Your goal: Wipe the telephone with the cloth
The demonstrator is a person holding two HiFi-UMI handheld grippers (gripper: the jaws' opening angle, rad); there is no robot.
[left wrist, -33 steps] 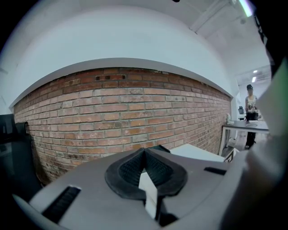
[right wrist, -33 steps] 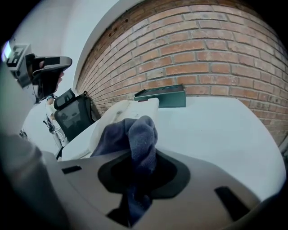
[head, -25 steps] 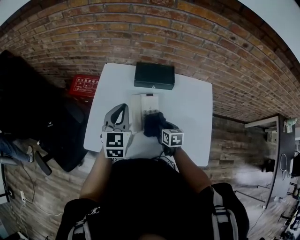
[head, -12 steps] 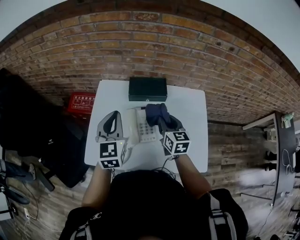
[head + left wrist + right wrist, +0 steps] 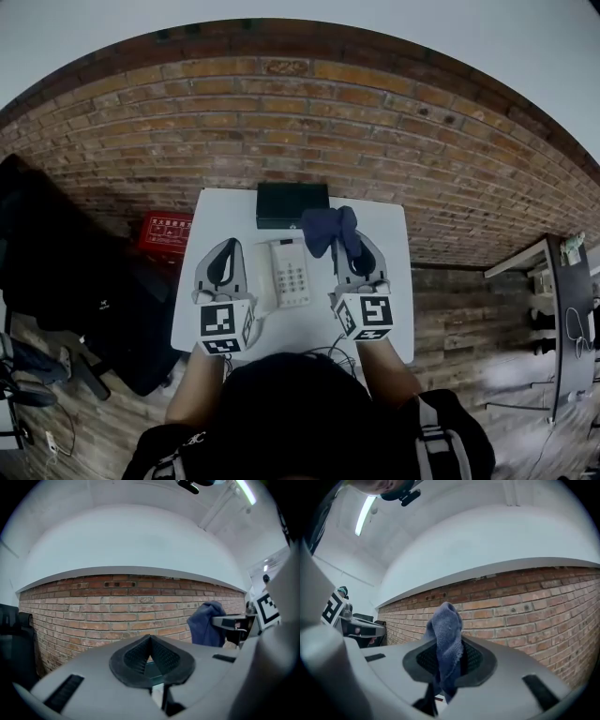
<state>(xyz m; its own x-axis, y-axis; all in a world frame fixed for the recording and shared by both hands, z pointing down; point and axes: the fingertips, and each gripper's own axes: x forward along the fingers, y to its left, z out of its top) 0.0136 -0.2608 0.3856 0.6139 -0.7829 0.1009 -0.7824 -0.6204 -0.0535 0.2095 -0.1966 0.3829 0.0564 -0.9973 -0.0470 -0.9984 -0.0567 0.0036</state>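
Note:
A white telephone (image 5: 289, 272) lies flat in the middle of the white table (image 5: 386, 281). My right gripper (image 5: 352, 246) is to the right of it, lifted off the table and shut on a dark blue cloth (image 5: 327, 228) that bunches out past its tips. In the right gripper view the cloth (image 5: 446, 625) hangs between the jaws of the right gripper (image 5: 448, 639), against a brick wall. My left gripper (image 5: 228, 244) is held left of the telephone. Its jaws in the left gripper view (image 5: 150, 638) are shut with nothing between them. The cloth (image 5: 206, 623) shows at the right there.
A black box (image 5: 292, 204) stands at the table's back edge, against the brick wall (image 5: 309, 112). A red case (image 5: 164, 232) and dark bags (image 5: 66, 262) sit on the floor to the left. A thin cable (image 5: 328, 352) runs along the table's front edge.
The right gripper has carried the cloth off the telephone, back and to the right. Both grippers have tilted upward. The telephone's keypad is now uncovered.

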